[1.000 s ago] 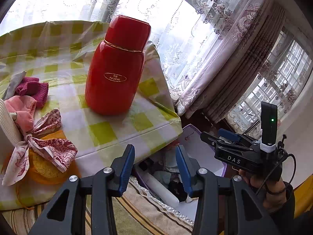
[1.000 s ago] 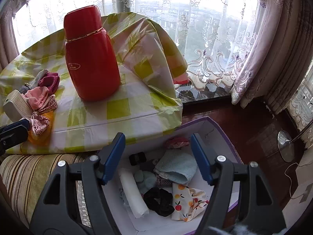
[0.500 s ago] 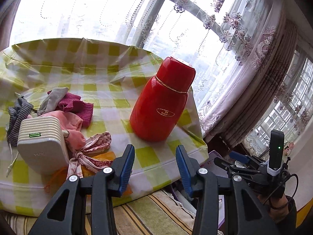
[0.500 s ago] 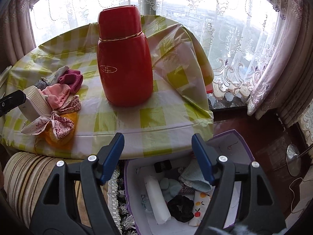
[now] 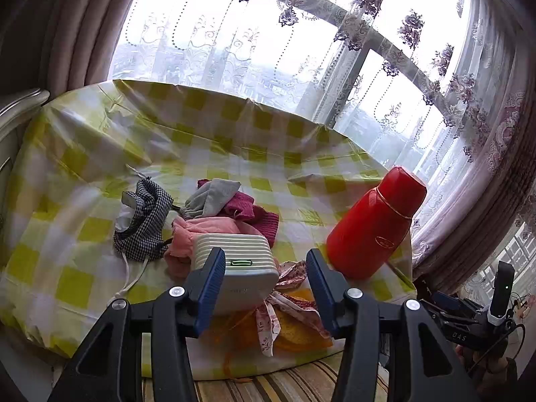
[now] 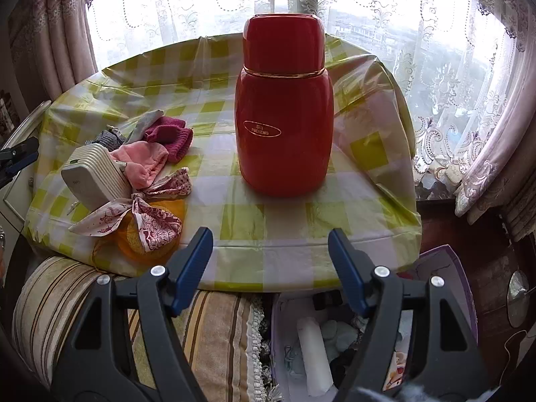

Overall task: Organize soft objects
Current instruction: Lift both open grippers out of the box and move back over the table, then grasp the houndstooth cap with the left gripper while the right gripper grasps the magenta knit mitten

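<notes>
A heap of soft things lies on the checked tablecloth (image 5: 77,278): a black-and-white checked cloth (image 5: 144,224), a grey cloth (image 5: 214,197), a maroon knit (image 5: 254,214), a pink cloth (image 5: 201,234) and a floral scarf (image 5: 288,301) over an orange piece (image 5: 298,331). My left gripper (image 5: 264,268) hovers before the heap; its jaws are opening, holding nothing. My right gripper (image 6: 269,238) stands open and holds nothing, over the table's front edge, right of the scarf (image 6: 147,211) and pink cloth (image 6: 140,164). Below it a purple box (image 6: 445,261) holds several soft items.
A tall red flask (image 6: 284,117) stands mid-table, right of the heap (image 5: 375,224). A white ribbed device (image 5: 241,268) sits against the pink cloth. A striped cushion (image 6: 214,328) lies under the table edge. Curtains and a window close off the far side.
The left view has swung left, from the flask and box to the cloth heap, and its jaws stand a little wider. The right gripper has moved from over the box to the table edge.
</notes>
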Tool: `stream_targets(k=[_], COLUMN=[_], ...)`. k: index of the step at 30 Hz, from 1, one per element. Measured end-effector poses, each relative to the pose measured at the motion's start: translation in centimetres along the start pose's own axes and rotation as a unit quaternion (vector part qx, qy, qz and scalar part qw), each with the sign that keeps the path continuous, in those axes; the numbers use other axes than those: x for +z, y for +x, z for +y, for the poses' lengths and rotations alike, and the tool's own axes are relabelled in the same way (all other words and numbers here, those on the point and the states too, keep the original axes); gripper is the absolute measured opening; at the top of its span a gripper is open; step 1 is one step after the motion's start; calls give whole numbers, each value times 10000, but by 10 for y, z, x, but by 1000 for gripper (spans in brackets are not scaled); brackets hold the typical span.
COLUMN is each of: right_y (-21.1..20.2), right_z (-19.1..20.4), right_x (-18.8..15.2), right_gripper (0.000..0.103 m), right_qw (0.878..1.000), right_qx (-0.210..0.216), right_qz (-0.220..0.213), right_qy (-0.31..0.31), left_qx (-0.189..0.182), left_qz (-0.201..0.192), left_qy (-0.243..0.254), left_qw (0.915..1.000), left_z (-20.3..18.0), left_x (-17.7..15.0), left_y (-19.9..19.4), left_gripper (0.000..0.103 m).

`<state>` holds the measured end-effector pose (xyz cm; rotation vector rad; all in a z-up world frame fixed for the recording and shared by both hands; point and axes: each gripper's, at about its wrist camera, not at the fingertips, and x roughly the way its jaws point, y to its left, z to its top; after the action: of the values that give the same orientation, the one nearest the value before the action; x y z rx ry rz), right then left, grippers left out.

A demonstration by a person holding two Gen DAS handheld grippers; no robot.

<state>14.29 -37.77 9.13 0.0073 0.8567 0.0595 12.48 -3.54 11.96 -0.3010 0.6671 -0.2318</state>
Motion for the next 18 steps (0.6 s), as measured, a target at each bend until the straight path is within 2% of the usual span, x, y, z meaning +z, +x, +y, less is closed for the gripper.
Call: stream_targets(k=[6, 10, 18], right_y=[10, 19, 40], right_z=[26, 40, 62], right_x=[5, 10, 31], right_gripper=[74, 74, 74], right_qw=[9993, 9977, 9948], right_qx=[198, 515, 810], right_qz=[50, 72, 95], right_qy=[-324, -427, -610], left_qx=[345, 497, 740], left_qz=[-25, -19, -19], left_qy=[-163, -299, -510], left_qw=[9993, 9983, 9959], left_z=[31, 49, 80], left_x=[0, 1, 8], left_y=[-4, -4, 4], left_gripper=[52, 52, 52])
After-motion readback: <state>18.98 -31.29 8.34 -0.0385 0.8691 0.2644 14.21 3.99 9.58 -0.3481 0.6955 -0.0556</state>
